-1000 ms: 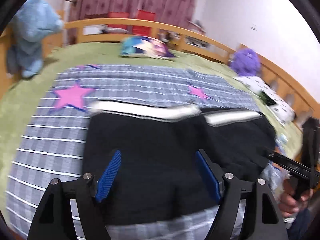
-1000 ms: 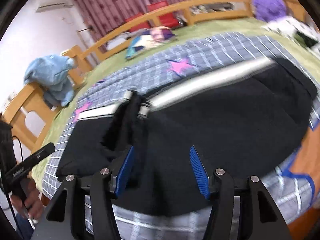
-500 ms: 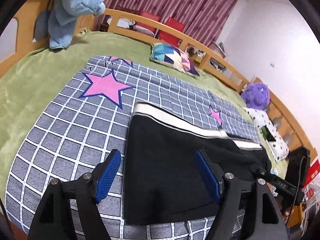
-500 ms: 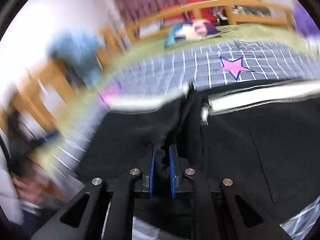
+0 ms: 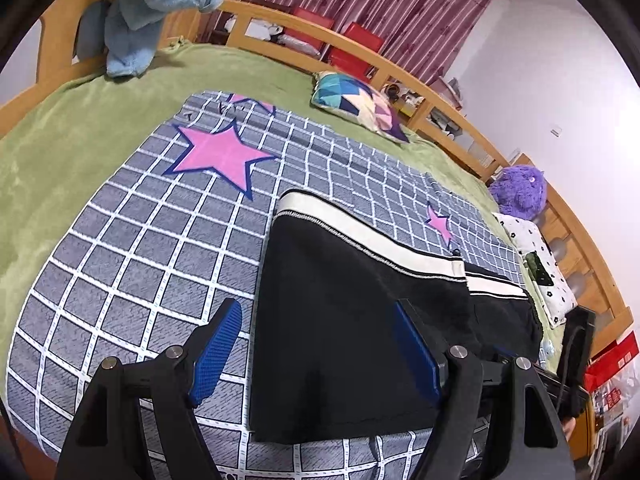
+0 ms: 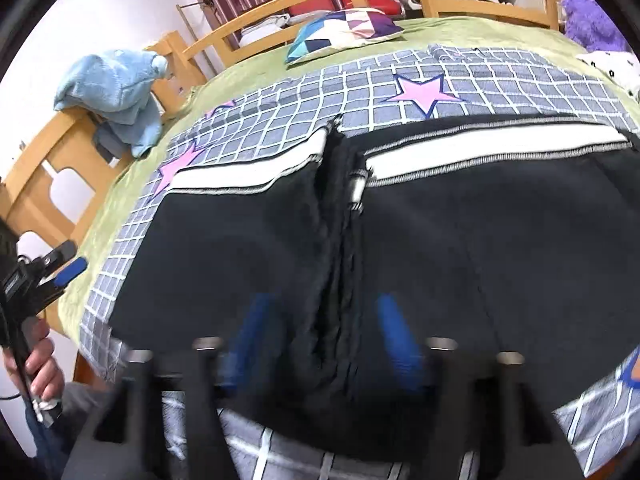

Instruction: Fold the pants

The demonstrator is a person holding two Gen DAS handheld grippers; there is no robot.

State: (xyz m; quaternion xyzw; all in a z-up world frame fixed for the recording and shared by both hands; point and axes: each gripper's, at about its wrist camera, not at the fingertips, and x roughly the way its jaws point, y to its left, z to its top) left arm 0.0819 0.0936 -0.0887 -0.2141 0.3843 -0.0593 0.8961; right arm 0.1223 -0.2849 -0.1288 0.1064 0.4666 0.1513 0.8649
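Black pants (image 5: 352, 320) with a white side stripe (image 5: 360, 236) lie flat on a grey checked blanket (image 5: 140, 248) with pink stars. My left gripper (image 5: 316, 354) hovers open over the pants' near left corner; that edge runs between its blue pads (image 5: 216, 352) and nothing is gripped. In the right wrist view the pants (image 6: 500, 240) have a raised ridge of cloth (image 6: 334, 248) down the middle. My right gripper (image 6: 326, 336) is blurred, its jaws opening on either side of that ridge, and the pads do not press on it.
A wooden bed rail (image 5: 360, 56) rings the green bedspread (image 5: 60, 152). A blue plush (image 5: 152, 8) hangs on the rail at the left, with a patterned cushion (image 5: 356, 100) behind and a purple plush (image 5: 520, 192) and dotted pillow (image 5: 536, 264) to the right. A person's hand (image 6: 38, 364) holds the left gripper.
The right gripper closed on the ridge of cloth half a second ago and has now spread its jaws off it. The left gripper slid left to the pants' edge and rolled.
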